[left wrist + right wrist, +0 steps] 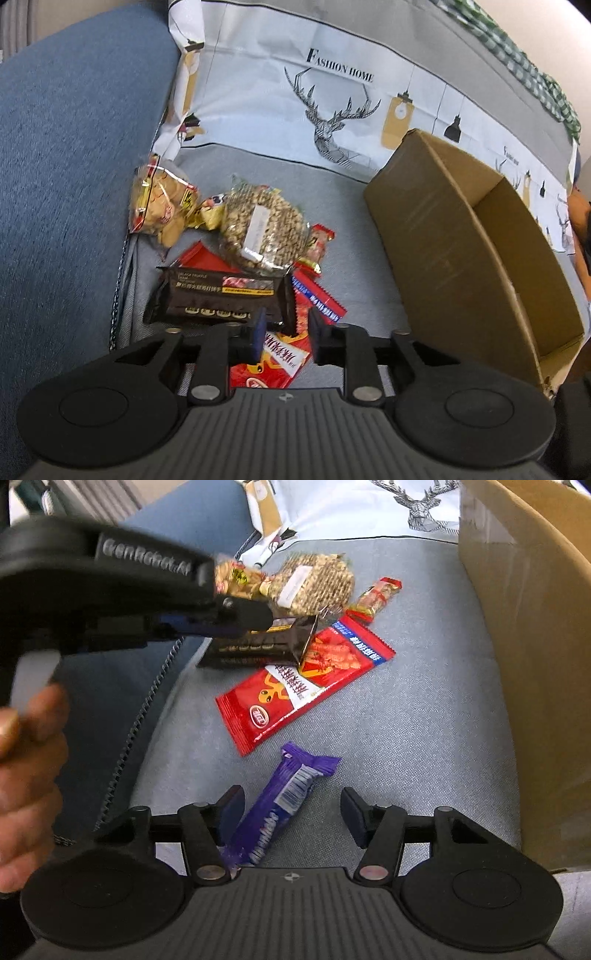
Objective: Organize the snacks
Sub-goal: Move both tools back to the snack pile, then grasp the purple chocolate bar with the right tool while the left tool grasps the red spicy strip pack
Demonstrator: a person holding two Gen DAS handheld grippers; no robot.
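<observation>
Clearance: open lane, frame centre.
Bare grey cushion between snack pile left and cardboard box right.

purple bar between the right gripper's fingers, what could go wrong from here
The purple bar lies slanted and off to one side between the right gripper's open jaws, so closing might pinch only its wrapper edge or twist it. The left gripper, over the black packet that overlaps the red packet, might drag both.
</observation>
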